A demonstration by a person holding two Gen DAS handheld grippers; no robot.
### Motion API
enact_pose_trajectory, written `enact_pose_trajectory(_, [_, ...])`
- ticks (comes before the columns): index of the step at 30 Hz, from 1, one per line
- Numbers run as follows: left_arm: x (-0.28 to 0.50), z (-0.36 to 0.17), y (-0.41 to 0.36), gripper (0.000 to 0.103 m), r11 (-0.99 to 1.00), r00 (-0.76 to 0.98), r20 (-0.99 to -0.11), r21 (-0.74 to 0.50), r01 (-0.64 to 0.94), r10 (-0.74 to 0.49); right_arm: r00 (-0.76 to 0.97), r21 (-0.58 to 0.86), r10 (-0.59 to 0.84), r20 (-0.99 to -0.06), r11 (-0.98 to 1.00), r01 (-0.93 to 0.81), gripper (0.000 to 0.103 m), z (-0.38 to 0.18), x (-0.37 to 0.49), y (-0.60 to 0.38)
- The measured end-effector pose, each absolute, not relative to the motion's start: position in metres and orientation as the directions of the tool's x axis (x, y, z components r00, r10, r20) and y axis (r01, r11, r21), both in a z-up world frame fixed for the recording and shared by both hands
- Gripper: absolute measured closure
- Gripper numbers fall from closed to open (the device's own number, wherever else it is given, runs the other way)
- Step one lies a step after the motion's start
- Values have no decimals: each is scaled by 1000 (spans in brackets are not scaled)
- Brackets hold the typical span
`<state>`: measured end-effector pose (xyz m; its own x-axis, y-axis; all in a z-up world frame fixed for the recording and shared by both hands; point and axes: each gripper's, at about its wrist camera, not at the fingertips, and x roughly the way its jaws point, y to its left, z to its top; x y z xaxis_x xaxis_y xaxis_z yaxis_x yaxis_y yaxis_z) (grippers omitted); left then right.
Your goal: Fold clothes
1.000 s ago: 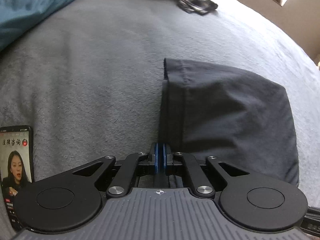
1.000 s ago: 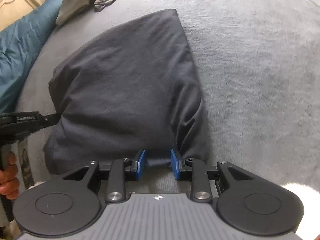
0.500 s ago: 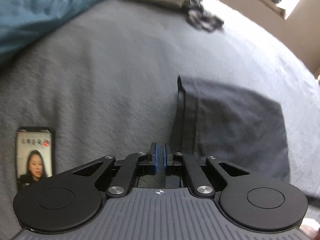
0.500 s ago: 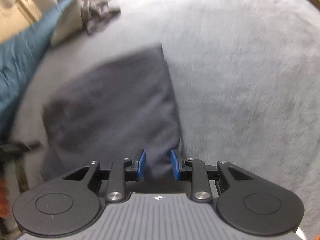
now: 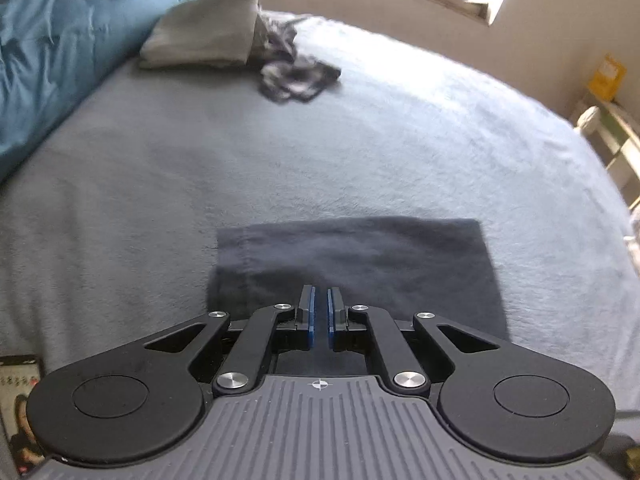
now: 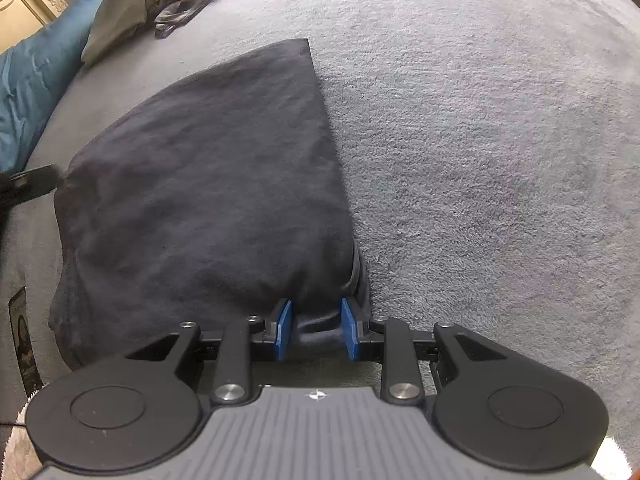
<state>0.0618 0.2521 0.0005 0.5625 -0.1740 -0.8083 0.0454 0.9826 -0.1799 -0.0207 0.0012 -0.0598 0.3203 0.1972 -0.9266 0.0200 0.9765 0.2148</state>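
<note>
We find the dark garment (image 6: pixel 208 184) lying folded into a compact shape on the grey bed (image 6: pixel 480 160). The right gripper (image 6: pixel 316 330) holds a bunch of its near edge between partly closed fingers. The left gripper (image 5: pixel 319 318) hangs above the cloth, fingers nearly together and holding nothing. We judge this piece almost finished; the crumpled clothes (image 5: pixel 296 76) near the pillow remain unfolded.
</note>
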Motion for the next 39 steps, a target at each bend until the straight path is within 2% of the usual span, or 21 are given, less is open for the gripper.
enact_pose_trajectory(3, [68,-17,258,98,989,535,-837,-148,-24,-112,319,212,194,-928,977,21,74,-59,-20,1])
enact_pose_trajectory(10, [68,-35,292,98,979,505,-860,-164,-124,-81,311,210,193,-931,977,23,74,-61,-17,0])
enact_pose_trajectory(15, [58,-20,309,98,974,510,-858,-165,-153,-65,306,213,195,-932,977,27,74,-63,-14,-2])
enact_pose_trajectory(19, [48,8,300,98,990,524,-850,-115,-76,-58,309,222,201,-930,974,36,74,-63,-15,-5])
enact_pose_trajectory(23, [36,31,277,95,996,514,-853,-71,56,-90,314,231,205,-927,972,47,74,-62,-16,-6])
enact_pose_trajectory(28, [22,19,255,90,971,393,-890,-187,147,-231,318,244,211,-924,967,68,74,-61,-18,-7])
enact_pose_trajectory(32, [12,-24,259,90,961,242,-931,-256,102,-273,318,250,214,-924,965,75,74,-61,-19,-8])
enact_pose_trajectory(36, [4,-50,277,90,991,191,-973,-128,39,-133,318,246,211,-924,966,75,74,-61,-18,-7])
enact_pose_trajectory(39, [0,-44,296,90,997,211,-974,-80,-10,-76,318,244,208,-925,967,76,74,-61,-18,-7])
